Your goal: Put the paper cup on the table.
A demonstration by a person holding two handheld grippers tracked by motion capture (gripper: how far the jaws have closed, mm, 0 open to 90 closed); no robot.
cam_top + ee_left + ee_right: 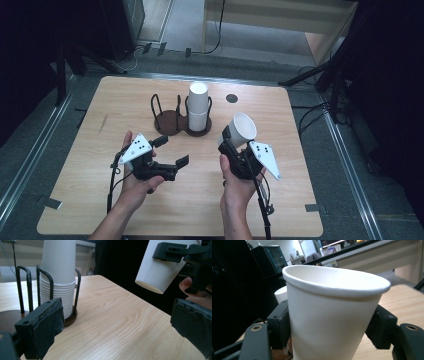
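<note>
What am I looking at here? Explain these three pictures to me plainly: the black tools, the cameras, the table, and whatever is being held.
There is no robot here: a person holds a black two-jaw hand tool in each hand. The high view looks down from above the person; the other two pictures come from cameras riding on each tool.

The left gripper is open and holds nothing. The right gripper is shut on a white paper cup, lifted off the table and tilted, its open mouth facing the camera above. In the right gripper view that cup sits between the two jaws.

On the light wooden table stands a dark brown two-slot cup holder with black wire loops. Its right slot holds a stack of white paper cups, stacked upside down; the left slot is empty.
</note>
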